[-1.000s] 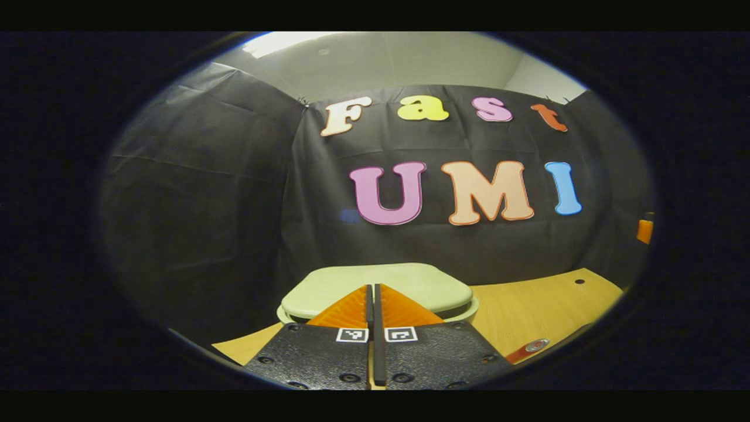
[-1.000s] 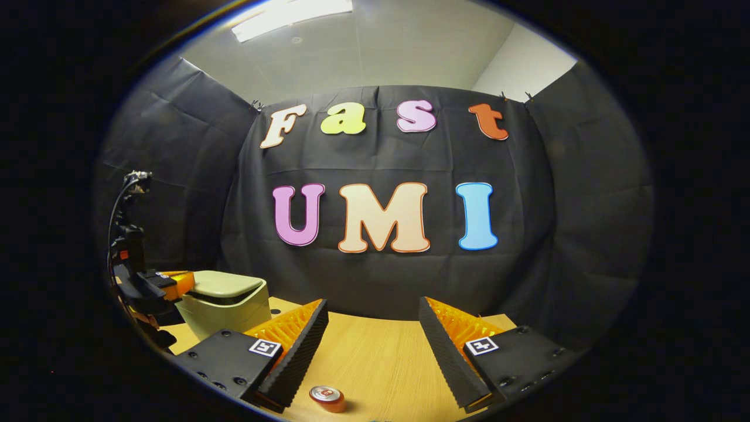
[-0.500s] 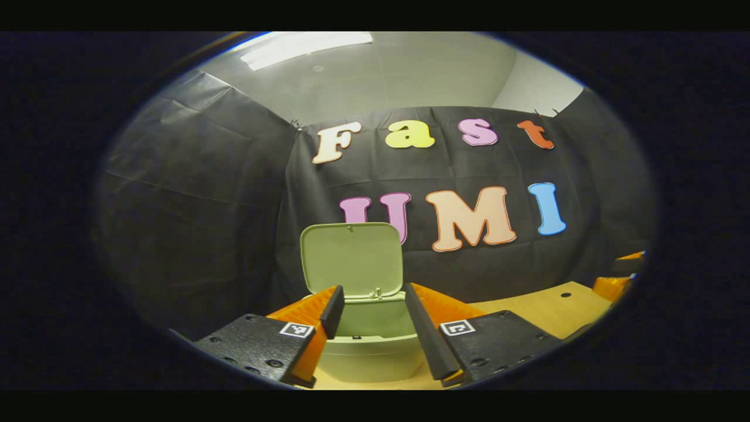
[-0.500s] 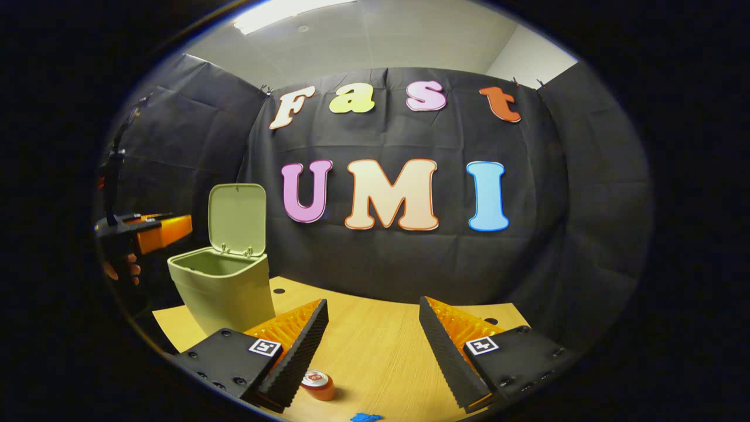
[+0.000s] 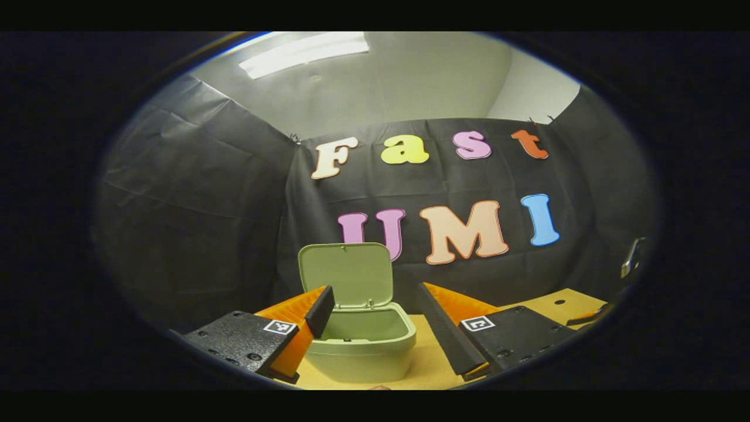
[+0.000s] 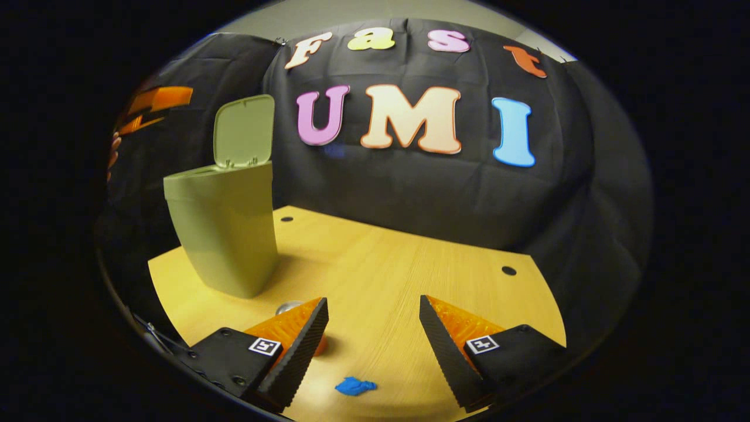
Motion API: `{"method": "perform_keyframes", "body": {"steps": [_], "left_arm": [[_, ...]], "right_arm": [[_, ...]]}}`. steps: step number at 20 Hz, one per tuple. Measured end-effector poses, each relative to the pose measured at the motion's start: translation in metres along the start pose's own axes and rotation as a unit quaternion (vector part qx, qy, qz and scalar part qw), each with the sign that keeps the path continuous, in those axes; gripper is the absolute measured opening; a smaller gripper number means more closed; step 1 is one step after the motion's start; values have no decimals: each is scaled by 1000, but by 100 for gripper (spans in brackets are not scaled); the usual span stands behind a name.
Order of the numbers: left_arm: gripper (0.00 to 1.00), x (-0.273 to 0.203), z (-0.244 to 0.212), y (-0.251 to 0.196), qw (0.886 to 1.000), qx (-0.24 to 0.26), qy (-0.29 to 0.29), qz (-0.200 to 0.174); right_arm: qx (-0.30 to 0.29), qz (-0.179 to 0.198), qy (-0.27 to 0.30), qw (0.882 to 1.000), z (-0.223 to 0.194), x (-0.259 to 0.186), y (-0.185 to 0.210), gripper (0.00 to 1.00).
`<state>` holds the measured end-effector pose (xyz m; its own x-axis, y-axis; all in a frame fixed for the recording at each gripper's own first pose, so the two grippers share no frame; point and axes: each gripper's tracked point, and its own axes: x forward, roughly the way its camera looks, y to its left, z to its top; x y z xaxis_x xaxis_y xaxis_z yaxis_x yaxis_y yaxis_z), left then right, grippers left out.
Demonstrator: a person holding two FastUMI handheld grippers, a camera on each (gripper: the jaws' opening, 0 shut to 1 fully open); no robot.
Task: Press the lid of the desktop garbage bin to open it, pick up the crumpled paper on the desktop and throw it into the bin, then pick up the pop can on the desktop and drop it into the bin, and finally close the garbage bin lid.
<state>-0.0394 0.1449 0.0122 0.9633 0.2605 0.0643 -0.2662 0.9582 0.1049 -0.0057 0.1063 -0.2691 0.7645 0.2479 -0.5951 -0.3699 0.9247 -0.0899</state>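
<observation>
Your left gripper (image 5: 375,319) and right gripper (image 6: 374,334) both stand released; bin (image 6: 225,228) lid (image 6: 243,130) upright; crumpled paper (image 6: 354,386) on worktop (image 6: 381,269).

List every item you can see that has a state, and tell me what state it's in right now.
garbage bin: upright on the desktop, open
lid: flipped up, standing behind the opening
blue crumpled paper: lying on the desktop, not held
pop can: on the desktop, partly hidden
left gripper: fingers open, empty
right gripper: fingers open, empty
</observation>
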Motion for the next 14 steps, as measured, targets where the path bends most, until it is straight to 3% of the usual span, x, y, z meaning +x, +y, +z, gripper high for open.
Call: {"method": "perform_keyframes", "body": {"steps": [2,5,7,8,9,14], "left_arm": [[87,-3,7,3,1000,5,-5,4],[90,-6,9,7,1000,8,-7,12],[86,-8,11,11,1000,9,-6,17],[91,-8,12,13,1000,11,-7,20],[86,-9,13,15,1000,13,-7,23],[86,-14,12,24,999,18,-4,32]], "right_arm": [[-4,9,34,999,-26,10,2,98],[-9,23,91,995,-65,15,3,99],[-18,32,120,992,-86,14,9,99],[-24,33,133,990,-95,15,9,100],[-30,35,147,988,-104,15,9,99],[-39,51,211,975,-145,20,16,100]]}}
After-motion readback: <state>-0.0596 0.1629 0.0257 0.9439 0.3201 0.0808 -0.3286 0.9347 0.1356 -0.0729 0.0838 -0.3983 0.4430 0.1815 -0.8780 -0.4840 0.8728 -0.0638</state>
